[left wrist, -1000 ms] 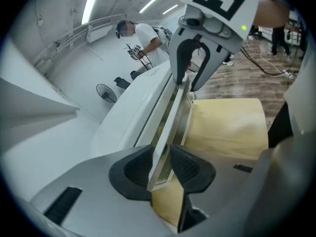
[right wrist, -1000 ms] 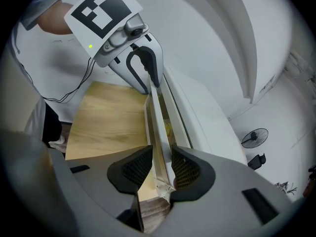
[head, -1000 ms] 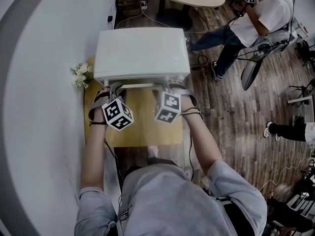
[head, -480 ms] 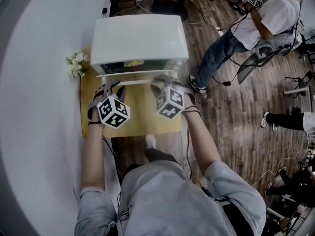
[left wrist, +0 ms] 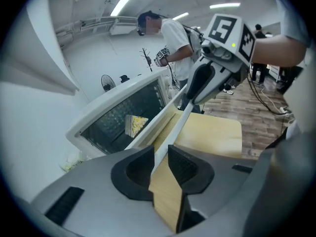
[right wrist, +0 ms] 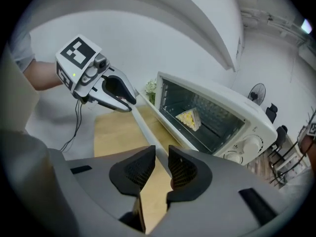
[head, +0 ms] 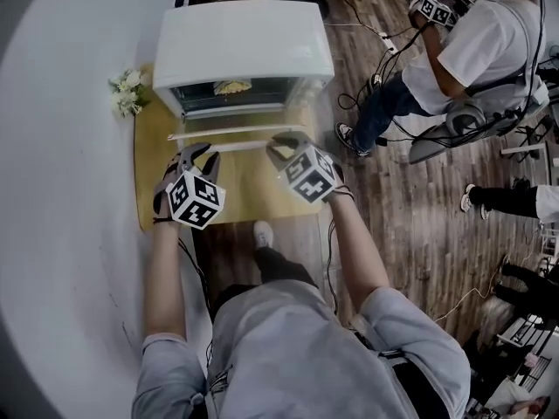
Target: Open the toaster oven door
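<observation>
A white toaster oven stands on a wooden table. Its glass door hangs open toward me, and a yellow piece of food shows on the rack inside. The door's white handle bar runs between my two grippers. My left gripper holds the bar's left end, with its jaws closing on it. At the bar's right end, the jaws of my right gripper are closing on it too.
A small bunch of white flowers sits at the table's left edge against the curved white wall. The oven's knobs are on its right side. A person sits on a chair to the right, with cables on the wooden floor.
The door has swung from nearly shut down to open, showing the inside. Both grippers have come toward me with the handle bar between their jaws.
</observation>
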